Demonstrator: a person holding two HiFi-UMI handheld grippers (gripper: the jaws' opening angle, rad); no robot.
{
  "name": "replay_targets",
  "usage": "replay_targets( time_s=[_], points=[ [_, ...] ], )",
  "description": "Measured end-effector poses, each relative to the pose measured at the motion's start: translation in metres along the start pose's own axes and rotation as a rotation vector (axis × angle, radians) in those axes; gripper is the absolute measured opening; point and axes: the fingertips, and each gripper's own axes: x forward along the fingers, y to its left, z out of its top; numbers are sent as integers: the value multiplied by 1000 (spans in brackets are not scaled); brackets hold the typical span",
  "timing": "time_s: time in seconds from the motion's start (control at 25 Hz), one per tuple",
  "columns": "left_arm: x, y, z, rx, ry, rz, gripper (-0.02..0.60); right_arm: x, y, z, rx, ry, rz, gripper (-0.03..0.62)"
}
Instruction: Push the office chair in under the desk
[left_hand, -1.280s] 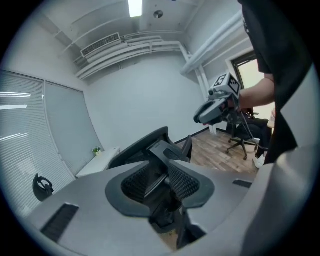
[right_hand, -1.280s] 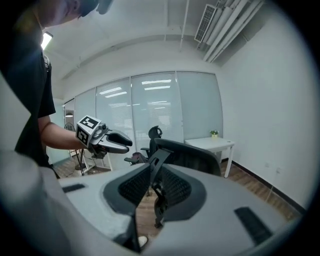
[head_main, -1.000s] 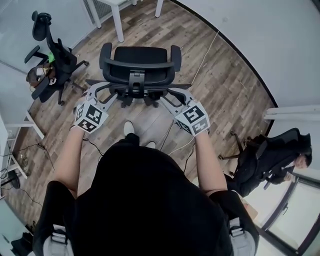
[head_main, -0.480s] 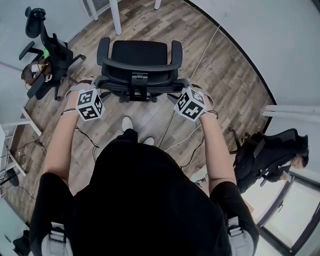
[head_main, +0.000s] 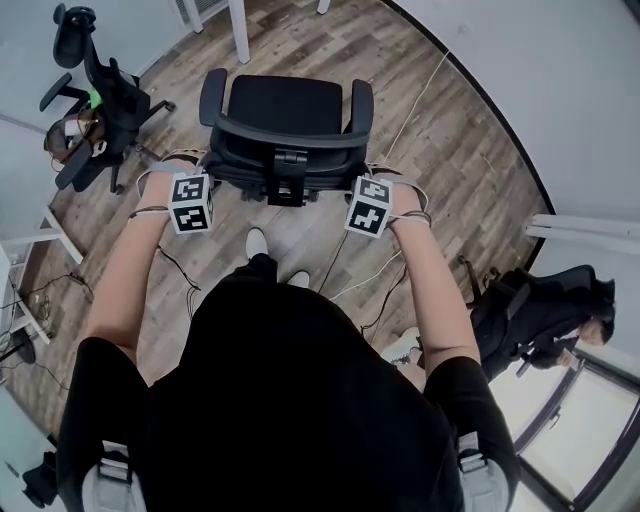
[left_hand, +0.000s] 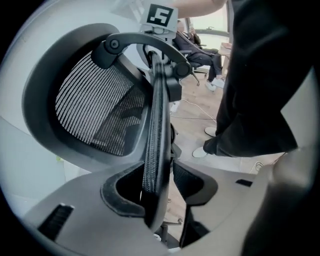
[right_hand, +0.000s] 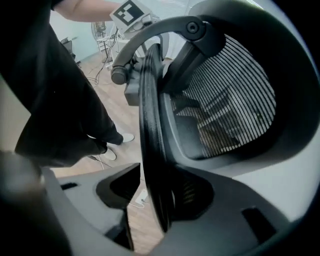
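Left tongs (left_hand: 161, 189): astride the left end of the backrest rim (left_hand: 155, 125); jaws just closing but not yet clamped, rim against the pad on the seat side, a gap at the pad nearer the person.
Right tongs (right_hand: 157, 192): astride the right end of the same rim; jaws just opened wide, rim close to the seat-side pad, no squeeze visible.
Office chair (head_main: 285, 105): directly ahead of both tongs, seat facing away, backrest spanning from one pair to the other.
Desk: only white legs (head_main: 241, 35) in view, well beyond the chair from the tongs; chair not yet under.
Grip: best closed firmly on the rim with both pairs, at matching height, before any shove.
Push: level and even from both sides, aimed between the legs; otherwise a likely swerve on the casters.
Cable (head_main: 413, 102): on the floor beyond the right tongs, beside the chair; worth steering clear.
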Motion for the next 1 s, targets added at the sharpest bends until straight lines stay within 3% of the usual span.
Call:
replay_targets(
  time_s=[0.24, 0.48, 1.0],
  points=[
    [12, 3, 0, 56, 20, 63, 93, 15, -2, -2, -56, 56, -61, 116],
    [17, 3, 5, 115, -12, 119, 51, 17, 0, -6, -53, 62, -69, 101],
    [21, 15, 3, 142, -65, 89, 40, 17, -4, -3, 9, 84, -24, 104]
  ],
)
